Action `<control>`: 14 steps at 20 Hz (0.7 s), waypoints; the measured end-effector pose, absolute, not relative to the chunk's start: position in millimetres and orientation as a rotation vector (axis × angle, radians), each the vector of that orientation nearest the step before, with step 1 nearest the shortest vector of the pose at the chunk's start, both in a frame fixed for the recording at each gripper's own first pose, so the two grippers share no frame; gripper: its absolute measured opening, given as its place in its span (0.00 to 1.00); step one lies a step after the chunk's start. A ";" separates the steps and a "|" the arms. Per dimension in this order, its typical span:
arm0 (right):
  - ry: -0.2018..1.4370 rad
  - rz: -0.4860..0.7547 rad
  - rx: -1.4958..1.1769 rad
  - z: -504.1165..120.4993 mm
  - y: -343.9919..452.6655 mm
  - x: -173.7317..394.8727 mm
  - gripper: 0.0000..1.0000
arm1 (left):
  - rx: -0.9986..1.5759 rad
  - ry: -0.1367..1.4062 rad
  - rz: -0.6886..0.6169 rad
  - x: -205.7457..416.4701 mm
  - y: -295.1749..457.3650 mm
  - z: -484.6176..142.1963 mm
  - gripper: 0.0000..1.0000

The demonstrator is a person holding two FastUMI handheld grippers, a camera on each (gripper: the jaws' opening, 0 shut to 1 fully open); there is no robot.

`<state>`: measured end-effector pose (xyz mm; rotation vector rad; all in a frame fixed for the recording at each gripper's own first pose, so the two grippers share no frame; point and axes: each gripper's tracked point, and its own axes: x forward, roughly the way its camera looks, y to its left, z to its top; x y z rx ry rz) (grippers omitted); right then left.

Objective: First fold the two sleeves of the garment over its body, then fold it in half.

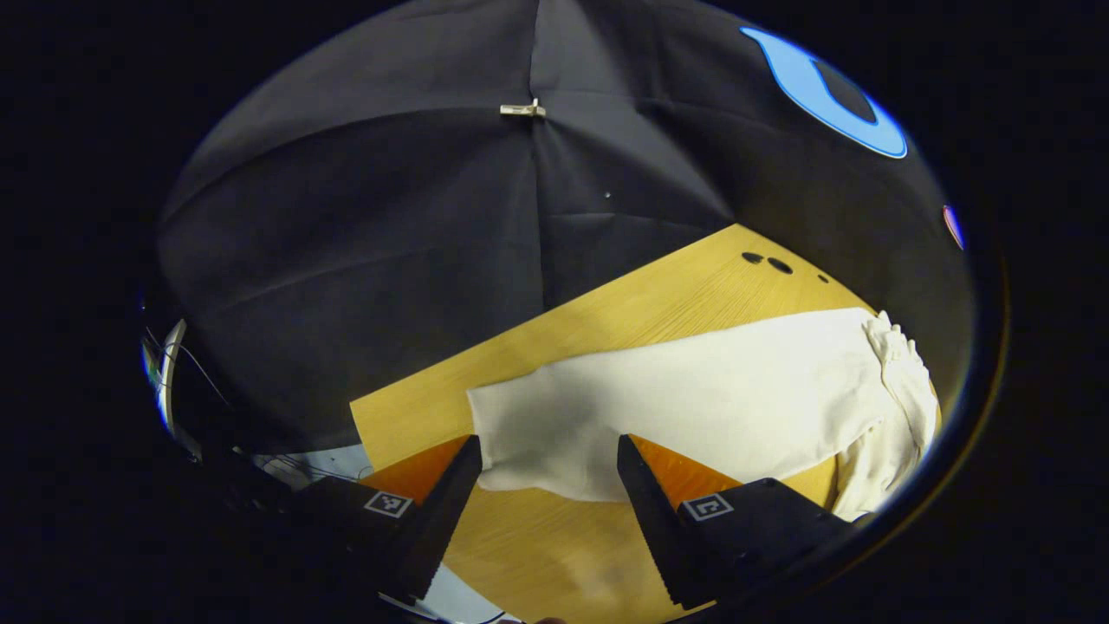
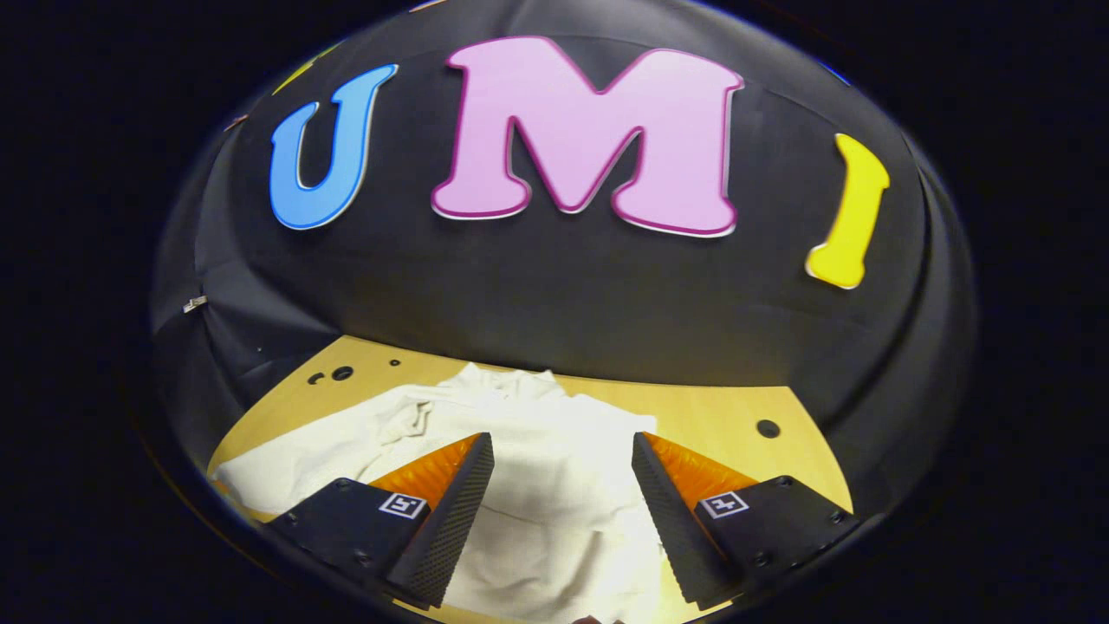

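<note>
While the white garment (image 1: 693,399) lies spread on the wooden worktop (image 1: 624,303), I judge no sleeve is folded yet; both sleeves and the halving remain. My left claw (image 1: 548,472) gapes wide at its near hem, my right claw (image 2: 563,477) equally wide above its body, both empty. Bare worktop surrounds it.

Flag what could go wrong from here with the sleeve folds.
The left hand-held gripper is open over the sleeve end near the table corner; a shallow pinch might slip off or drag the whole garment. Under the open right hand-held gripper, the garment is bunched near the collar, so wrinkles may get folded in.
</note>
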<state>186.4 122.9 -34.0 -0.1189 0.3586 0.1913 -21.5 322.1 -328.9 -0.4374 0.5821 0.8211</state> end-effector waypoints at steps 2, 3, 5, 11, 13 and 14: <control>0.369 0.142 -0.109 -35.0 93.8 175.4 0.98 | -0.419 0.614 0.812 -23.9 318.1 -344.3 0.97; 0.373 0.111 -0.116 -35.9 78.3 170.0 0.98 | -0.360 0.572 0.794 -19.7 321.2 -337.9 0.92; 0.377 0.079 -0.111 -35.9 59.6 155.5 0.98 | -0.323 0.561 0.758 -12.4 318.1 -337.3 0.92; 0.408 0.012 -0.109 -43.1 23.5 119.8 0.98 | -0.307 0.608 0.627 4.1 308.7 -336.5 0.57; 0.413 -0.003 -0.103 -44.3 18.0 108.4 0.98 | -0.302 0.600 0.600 19.0 313.8 -336.7 0.34; 0.412 -0.010 -0.092 -44.2 14.1 103.6 0.98 | -0.336 0.584 0.581 25.1 310.8 -335.4 0.33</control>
